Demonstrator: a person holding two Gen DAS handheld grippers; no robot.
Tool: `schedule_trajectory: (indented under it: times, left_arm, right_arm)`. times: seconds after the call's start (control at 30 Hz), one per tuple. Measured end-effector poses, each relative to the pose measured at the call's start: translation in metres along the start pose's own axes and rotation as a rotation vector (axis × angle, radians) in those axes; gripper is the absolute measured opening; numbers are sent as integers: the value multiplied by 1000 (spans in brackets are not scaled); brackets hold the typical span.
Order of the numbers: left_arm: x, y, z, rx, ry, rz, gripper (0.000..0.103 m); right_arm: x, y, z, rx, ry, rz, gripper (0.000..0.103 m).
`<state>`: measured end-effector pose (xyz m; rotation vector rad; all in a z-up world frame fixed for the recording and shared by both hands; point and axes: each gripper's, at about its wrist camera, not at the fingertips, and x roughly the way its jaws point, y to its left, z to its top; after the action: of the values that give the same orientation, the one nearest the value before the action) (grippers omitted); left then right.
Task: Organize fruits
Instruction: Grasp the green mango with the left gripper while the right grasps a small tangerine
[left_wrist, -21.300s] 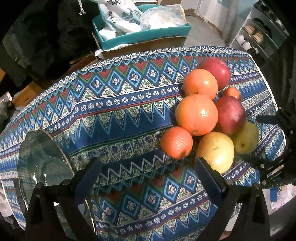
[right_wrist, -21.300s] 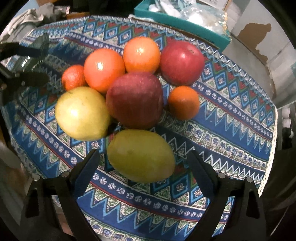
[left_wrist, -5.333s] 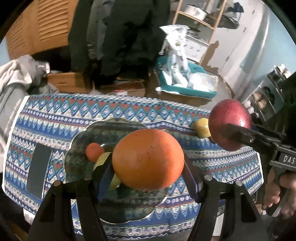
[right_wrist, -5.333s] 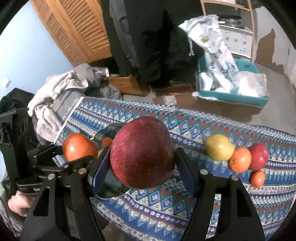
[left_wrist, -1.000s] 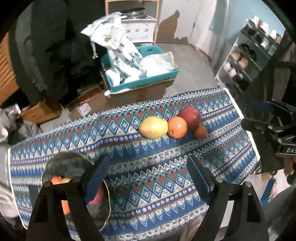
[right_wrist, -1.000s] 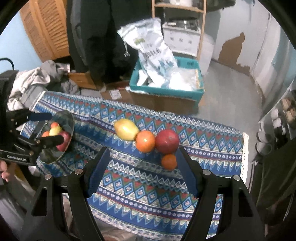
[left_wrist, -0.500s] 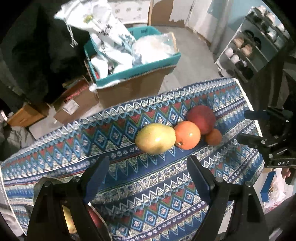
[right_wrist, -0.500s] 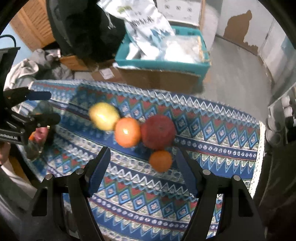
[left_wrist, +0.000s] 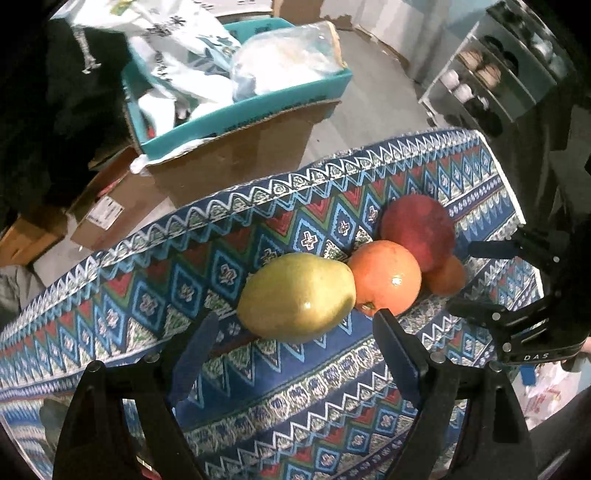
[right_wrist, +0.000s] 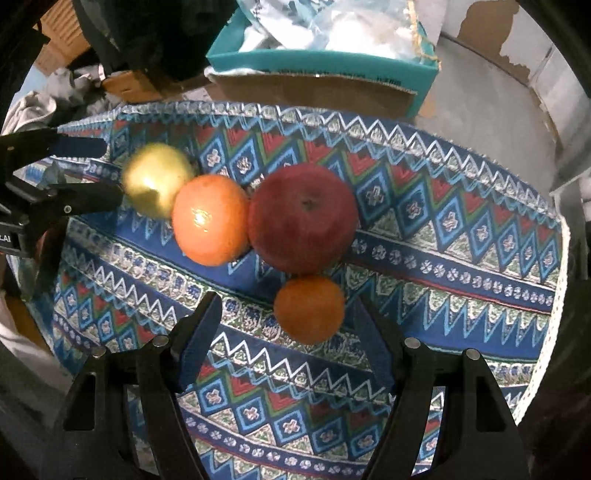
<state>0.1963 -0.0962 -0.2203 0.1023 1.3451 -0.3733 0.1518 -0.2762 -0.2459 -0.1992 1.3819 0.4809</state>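
Note:
Several fruits sit together on the patterned tablecloth (left_wrist: 258, 384). A yellow-green pear (left_wrist: 295, 297) lies just ahead of my open left gripper (left_wrist: 291, 338). Beside it are a large orange (left_wrist: 386, 282), a red apple (left_wrist: 417, 232) and a small orange (left_wrist: 447, 277). In the right wrist view my open right gripper (right_wrist: 286, 314) hovers close around the small orange (right_wrist: 310, 308), with the apple (right_wrist: 303, 218), large orange (right_wrist: 208, 219) and pear (right_wrist: 157, 179) beyond. Each gripper shows in the other's view: the right (left_wrist: 484, 278), the left (right_wrist: 92, 171).
A teal bin (left_wrist: 240, 107) full of plastic bags sits on cardboard boxes (left_wrist: 229, 158) on the floor beyond the table's far edge. A shelf unit (left_wrist: 495, 77) stands at the far right. The cloth's right edge (right_wrist: 557, 295) is near the fruit. Clothes (right_wrist: 48, 99) lie at far left.
Both grippers have come down and much closer to the fruit group over the last second. The left now faces the pear and the right the small orange. Both remain open and empty.

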Motion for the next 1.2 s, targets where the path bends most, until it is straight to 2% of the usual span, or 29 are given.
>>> schedule_trajectory:
  times: [0.17, 0.37, 0.43, 0.67, 0.9, 1.1, 1.2]
  left_arm:
    - [18, -1, 2, 46, 25, -4, 87]
    - [36, -3, 5, 77, 63, 1, 87]
    - [41, -4, 6, 90, 70, 6, 87]
    - [57, -10, 5, 113, 103, 48, 87]
    - [60, -16, 7, 176, 89, 94, 87]
    - [59, -24, 8, 220, 68, 126, 86]
    - [59, -27, 7, 229, 63, 124, 82]
  right_arm:
    - [20, -2, -2, 2, 41, -5, 73]
    - [30, 1, 1, 14, 42, -17, 71]
    - [31, 1, 3, 18, 43, -22, 65]
    - [35, -4, 3, 25, 42, -16, 62]
    - [40, -3, 6, 45, 43, -11, 56]
    - [46, -7, -3, 51, 43, -16, 56]
    - [48, -6, -7, 58, 41, -30, 50]
